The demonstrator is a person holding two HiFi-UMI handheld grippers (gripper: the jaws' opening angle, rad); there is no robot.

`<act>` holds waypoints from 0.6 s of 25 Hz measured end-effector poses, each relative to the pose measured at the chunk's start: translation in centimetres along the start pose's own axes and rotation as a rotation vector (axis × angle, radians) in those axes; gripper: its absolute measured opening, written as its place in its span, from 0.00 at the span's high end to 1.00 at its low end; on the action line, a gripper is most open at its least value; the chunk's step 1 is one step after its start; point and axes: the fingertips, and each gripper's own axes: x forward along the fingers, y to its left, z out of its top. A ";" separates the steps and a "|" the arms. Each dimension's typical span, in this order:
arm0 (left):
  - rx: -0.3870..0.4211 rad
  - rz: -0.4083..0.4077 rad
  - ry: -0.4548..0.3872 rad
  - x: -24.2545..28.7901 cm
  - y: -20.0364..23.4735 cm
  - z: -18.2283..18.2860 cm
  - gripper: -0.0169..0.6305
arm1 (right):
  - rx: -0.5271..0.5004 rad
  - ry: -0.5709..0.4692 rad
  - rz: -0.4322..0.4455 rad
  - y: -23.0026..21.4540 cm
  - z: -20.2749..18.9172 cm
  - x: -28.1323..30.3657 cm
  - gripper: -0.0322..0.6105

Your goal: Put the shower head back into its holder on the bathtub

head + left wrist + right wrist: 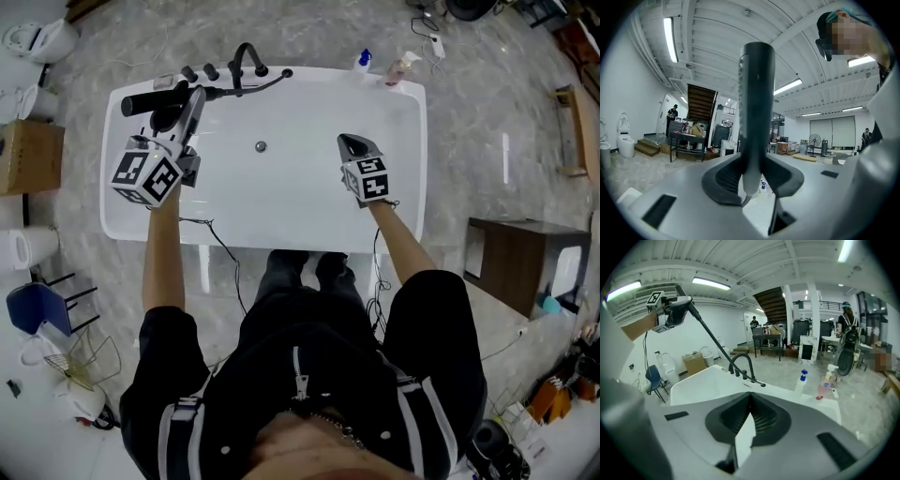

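Closest of all is the person's black jacket (309, 375), and their black shoes (302, 264) are right by the near side of the white bathtub (412, 178). Both arms reach out over the bathtub.

The left tongs (192, 103) are over the bathtub's far left corner. They are shut tight on the shower head (150, 101). The shower head is black and long. It is up in the air above that corner and lies sideways. In the left gripper view its handle stands straight up between the two pads (723, 180), which press on it from both sides.

A thin black hose (258, 86) goes from the shower head to the bathtub's far edge, close to the bent black tap (246, 58).

The right tongs (356, 145) are over the right half of the bathtub. Their jaws are pressed together and nothing is between them.

A round drain (261, 146) sits in the bottom of the bathtub, between the two tongs. A blue-topped bottle (363, 62) and a pink bottle (400, 68) stand at the bathtub's far right edge. A brown box (28, 155) is on the floor to the left of the bathtub.
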 end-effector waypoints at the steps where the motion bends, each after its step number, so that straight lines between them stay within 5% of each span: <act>1: 0.003 -0.002 0.004 0.6 -0.1 -0.1 0.75 | 0.011 0.000 -0.005 -0.3 -0.3 -0.5 0.94; 15: 0.036 -0.035 0.056 6.3 -0.8 -2.7 0.75 | 0.127 -0.029 -0.077 -2.2 -3.5 -4.8 0.94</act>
